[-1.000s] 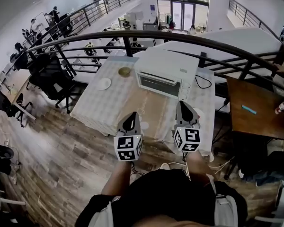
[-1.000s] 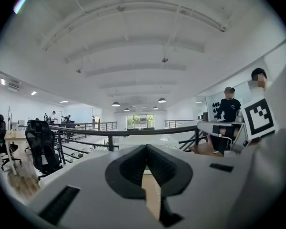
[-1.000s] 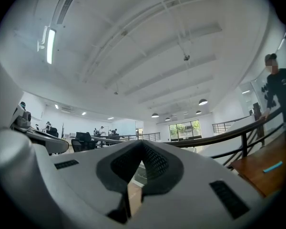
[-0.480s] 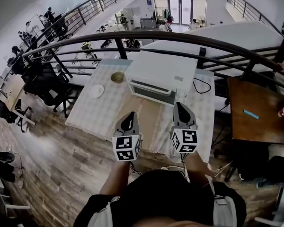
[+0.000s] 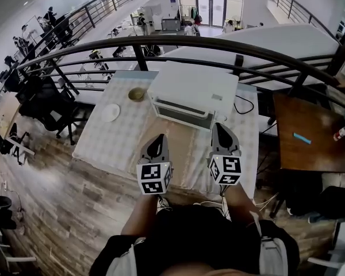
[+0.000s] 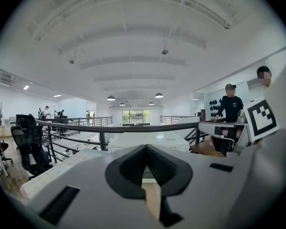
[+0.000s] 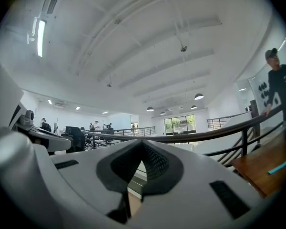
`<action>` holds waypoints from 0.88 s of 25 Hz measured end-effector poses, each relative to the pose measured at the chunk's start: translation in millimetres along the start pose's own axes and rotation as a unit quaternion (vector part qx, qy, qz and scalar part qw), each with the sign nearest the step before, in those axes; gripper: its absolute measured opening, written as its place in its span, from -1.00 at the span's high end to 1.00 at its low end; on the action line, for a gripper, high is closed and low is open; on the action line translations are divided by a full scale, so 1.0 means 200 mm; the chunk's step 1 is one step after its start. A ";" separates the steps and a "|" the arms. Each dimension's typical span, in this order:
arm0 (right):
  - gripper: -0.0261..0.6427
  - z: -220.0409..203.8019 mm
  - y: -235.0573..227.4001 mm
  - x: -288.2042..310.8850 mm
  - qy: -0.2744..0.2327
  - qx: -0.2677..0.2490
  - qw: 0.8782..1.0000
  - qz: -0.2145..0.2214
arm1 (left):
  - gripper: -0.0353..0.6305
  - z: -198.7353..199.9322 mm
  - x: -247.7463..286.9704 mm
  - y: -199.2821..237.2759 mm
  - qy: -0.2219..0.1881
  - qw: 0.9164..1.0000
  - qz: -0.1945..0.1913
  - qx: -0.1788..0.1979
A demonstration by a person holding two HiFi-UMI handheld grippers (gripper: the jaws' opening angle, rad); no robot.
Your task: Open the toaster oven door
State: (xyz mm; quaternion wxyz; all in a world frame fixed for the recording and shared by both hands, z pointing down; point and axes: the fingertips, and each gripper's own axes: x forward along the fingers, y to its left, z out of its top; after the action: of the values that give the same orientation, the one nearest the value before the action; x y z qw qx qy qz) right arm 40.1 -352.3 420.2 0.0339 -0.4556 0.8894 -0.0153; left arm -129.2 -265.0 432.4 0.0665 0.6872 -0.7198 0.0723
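Observation:
A white toaster oven (image 5: pixel 193 88) stands at the far side of the cloth-covered table (image 5: pixel 116 142), its glass door (image 5: pixel 181 113) closed and facing me. Both grippers hover above the table's near half, side by side, pointing at the oven and short of it. The left gripper (image 5: pixel 157 146) is shut and holds nothing. The right gripper (image 5: pixel 222 135) is shut too, also empty, and points at the oven's right end. In the left gripper view the oven (image 6: pixel 148 141) shows just past the closed left gripper (image 6: pixel 144 150). The right gripper view shows the shut right gripper (image 7: pixel 142 148).
A small bowl (image 5: pixel 137 94) and a white plate (image 5: pixel 110 112) lie left of the oven. A black railing (image 5: pixel 218 42) runs behind the table. A wooden side table (image 5: pixel 310 134) stands at the right, office chairs (image 5: pixel 43 99) at the left. A black cable (image 5: pixel 245 104) trails by the oven.
The table and oven have slid lower and nearer in the head view as I came closer. Both grippers stayed shut, in nearly the same spots in the picture.

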 end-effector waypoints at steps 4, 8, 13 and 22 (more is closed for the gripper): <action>0.91 0.01 0.00 0.03 -0.001 -0.002 1.000 -0.030 | 0.86 0.04 0.06 0.05 -0.005 1.000 -0.024 0.005; 0.88 -0.02 -0.02 0.04 0.002 0.006 0.998 -0.063 | 0.86 0.03 0.09 0.08 -0.004 0.999 -0.049 0.008; 0.68 -0.11 -0.04 0.09 0.031 0.049 0.995 -0.085 | 0.86 0.02 0.11 0.16 -0.004 0.998 -0.065 0.006; 0.65 -0.30 -0.04 0.25 0.081 0.160 0.981 -0.080 | 0.86 0.00 0.11 0.26 0.001 0.998 -0.063 -0.001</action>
State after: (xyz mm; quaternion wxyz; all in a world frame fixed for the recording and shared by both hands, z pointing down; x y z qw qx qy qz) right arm 12.6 -398.1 477.2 0.0327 -0.5112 0.8360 -0.1969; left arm -182.2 -283.6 436.1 0.0722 0.7309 -0.6753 0.0682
